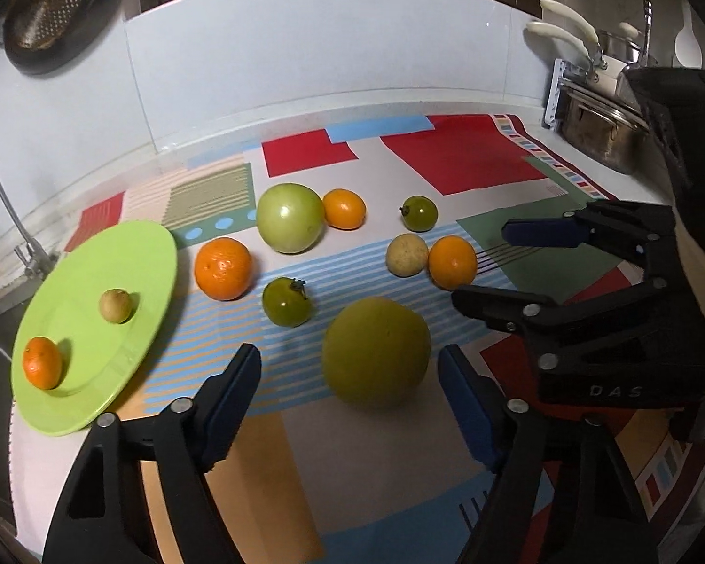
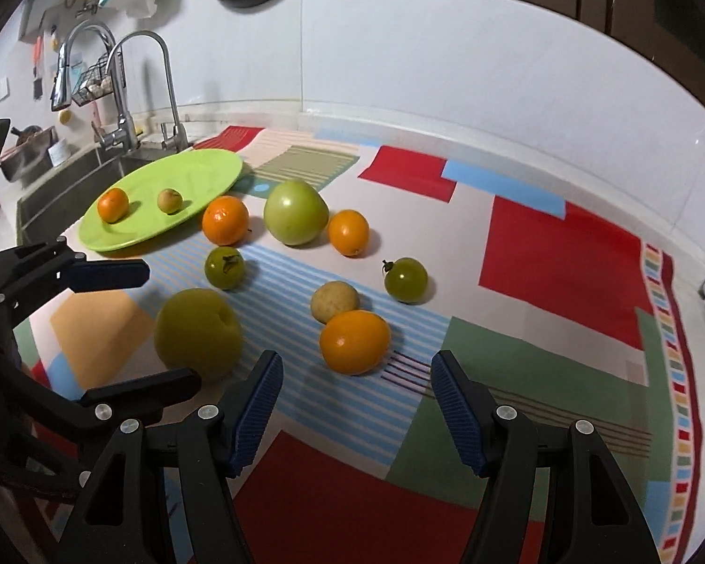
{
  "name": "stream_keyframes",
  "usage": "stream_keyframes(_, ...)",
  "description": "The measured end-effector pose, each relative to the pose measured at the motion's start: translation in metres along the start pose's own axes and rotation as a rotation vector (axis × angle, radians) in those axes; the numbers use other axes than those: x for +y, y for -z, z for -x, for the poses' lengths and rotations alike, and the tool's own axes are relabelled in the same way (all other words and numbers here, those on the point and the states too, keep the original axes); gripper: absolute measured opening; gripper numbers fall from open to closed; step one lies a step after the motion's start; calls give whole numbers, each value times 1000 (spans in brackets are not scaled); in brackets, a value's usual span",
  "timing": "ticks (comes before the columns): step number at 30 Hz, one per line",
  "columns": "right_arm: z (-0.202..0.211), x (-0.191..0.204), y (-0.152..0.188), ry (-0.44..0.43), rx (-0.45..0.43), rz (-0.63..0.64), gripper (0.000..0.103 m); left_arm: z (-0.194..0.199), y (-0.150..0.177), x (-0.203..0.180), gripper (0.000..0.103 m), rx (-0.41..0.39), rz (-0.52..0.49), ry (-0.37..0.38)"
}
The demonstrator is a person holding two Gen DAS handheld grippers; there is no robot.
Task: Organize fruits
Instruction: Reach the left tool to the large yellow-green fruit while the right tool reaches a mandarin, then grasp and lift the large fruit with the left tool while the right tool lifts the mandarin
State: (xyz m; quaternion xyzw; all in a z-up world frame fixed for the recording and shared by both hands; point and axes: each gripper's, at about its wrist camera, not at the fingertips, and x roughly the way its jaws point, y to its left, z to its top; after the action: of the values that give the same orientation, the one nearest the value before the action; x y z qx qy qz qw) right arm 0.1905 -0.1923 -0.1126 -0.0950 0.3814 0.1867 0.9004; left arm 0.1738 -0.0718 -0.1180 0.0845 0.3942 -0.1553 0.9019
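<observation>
A green plate (image 1: 89, 282) (image 2: 197, 178) lies at the left and holds a small orange (image 1: 42, 362) (image 2: 113, 205) and a small tan fruit (image 1: 115, 305) (image 2: 169, 200). Several fruits lie on the patterned mat. My left gripper (image 1: 350, 366) is open, with a large yellow-green fruit (image 1: 376, 352) (image 2: 197, 331) just ahead between its fingertips. My right gripper (image 2: 355, 376) is open, just before an orange (image 2: 355, 340) (image 1: 452, 262) with a tan fruit (image 2: 334, 301) behind it. The right gripper also shows in the left wrist view (image 1: 481, 265), and the left gripper in the right wrist view (image 2: 171, 329).
On the mat lie a big green tomato (image 1: 290, 217) (image 2: 296, 212), two more oranges (image 1: 223, 268) (image 1: 344, 208), and two small green tomatoes (image 1: 286, 301) (image 1: 419, 213). A sink with taps (image 2: 122, 94) is at the left. Pots (image 1: 601, 136) stand at the right. A white wall is behind.
</observation>
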Motion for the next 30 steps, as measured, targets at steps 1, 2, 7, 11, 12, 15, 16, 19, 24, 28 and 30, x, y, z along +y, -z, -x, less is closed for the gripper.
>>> stream_keyframes(1,-3,-1,0,-7,4,-1,65,-2,-2,0,70,3,4,8)
stream_keyframes(2,-6,-2,-1,-9,8,-4,64,-4,-4,1,69,5,7,15)
stream_keyframes(7,-19,-9,-3,-39,33,-37,53,-10,-10,3,54,16,25,63)
stream_keyframes(11,-26,-11,-7,-66,45,-58,49,-14,-12,4,49,29,42,92)
stream_keyframes(12,-28,-12,-8,-71,49,-60,46,-14,-13,4,49,29,42,92)
stream_keyframes(15,-31,-11,-8,-82,59,-63,39,-13,-13,5,48,35,47,88)
stream_keyframes(16,-32,-12,-8,-82,62,-63,38,-13,-13,5,48,37,47,82)
stream_keyframes(19,-29,-11,-8,-70,52,-65,38,-8,-14,7,48,20,59,65)
stream_keyframes(24,-13,-8,-9,-52,24,-88,38,4,-15,11,48,-9,62,47)
stream_keyframes(28,4,-3,-12,-38,-9,-105,38,18,-16,15,48,-40,69,44)
stream_keyframes(30,13,1,-15,-33,-26,-110,38,27,-17,17,48,-60,71,40)
